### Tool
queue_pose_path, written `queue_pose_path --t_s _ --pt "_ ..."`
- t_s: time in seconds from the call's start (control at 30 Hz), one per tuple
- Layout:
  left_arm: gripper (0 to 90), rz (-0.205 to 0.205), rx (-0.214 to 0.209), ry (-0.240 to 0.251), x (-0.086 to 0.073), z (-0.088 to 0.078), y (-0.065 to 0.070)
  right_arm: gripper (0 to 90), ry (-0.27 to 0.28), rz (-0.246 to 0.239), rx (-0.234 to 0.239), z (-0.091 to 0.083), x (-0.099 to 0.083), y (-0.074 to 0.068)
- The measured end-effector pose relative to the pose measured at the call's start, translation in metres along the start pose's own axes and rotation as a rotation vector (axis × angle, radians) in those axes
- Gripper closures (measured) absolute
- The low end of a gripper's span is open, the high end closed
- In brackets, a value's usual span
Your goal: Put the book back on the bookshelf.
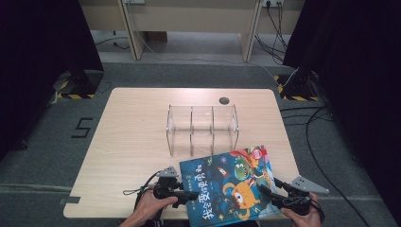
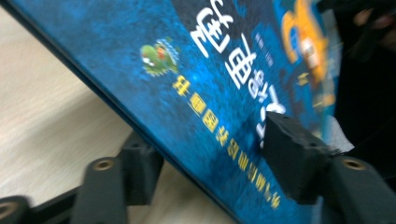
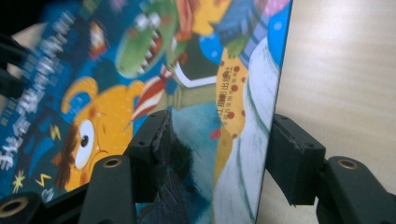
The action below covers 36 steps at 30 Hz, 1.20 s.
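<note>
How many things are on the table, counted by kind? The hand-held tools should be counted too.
Picture book: 1
Clear acrylic rack with compartments: 1
Hand-held tools: 2, left tool and right tool
Total: 4

A children's picture book (image 1: 230, 184) lies at the near edge of a light wooden table (image 1: 137, 142), front cover up, its lower corner reaching the table's front edge. The cover is deep blue, printed with white and yellow Chinese characters, an orange cartoon monster with a round eye, a green toothy creature and a red sticker near the top corner. The book sits turned at an angle, spine toward the left, top edge pointing toward the far right. In the left gripper view its spine side is raised off the tabletop, the cover tilted.
</note>
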<state>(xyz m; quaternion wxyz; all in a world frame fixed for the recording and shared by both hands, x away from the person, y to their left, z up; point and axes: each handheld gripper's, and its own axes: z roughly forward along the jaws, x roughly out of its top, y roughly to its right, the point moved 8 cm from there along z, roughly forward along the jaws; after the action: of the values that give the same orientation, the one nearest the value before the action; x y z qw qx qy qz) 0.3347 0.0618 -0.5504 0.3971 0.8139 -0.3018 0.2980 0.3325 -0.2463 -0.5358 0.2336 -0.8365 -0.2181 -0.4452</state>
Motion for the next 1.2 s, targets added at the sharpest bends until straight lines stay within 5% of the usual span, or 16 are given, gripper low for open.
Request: queue_pose_path --t_s 0.1,0.17,0.5,1.2 --pt "43.7 -0.043 -0.004 0.000 -0.001 0.000 -0.002 43.6 -0.005 -0.011 0.015 0.002 0.001 -0.006" --pt "46.3 -0.075 -0.009 0.007 0.001 -0.001 -0.005 43.5 -0.033 0.038 0.021 0.005 -0.004 -0.005" --pt "50.8 -0.079 -0.013 0.045 0.012 -0.008 0.000 43.4 -0.051 0.118 0.052 0.007 -0.009 -0.002" --pt "52.4 -0.160 0.018 0.129 0.027 -0.020 -0.009 39.5 -0.136 0.168 0.104 0.016 -0.020 -0.015"
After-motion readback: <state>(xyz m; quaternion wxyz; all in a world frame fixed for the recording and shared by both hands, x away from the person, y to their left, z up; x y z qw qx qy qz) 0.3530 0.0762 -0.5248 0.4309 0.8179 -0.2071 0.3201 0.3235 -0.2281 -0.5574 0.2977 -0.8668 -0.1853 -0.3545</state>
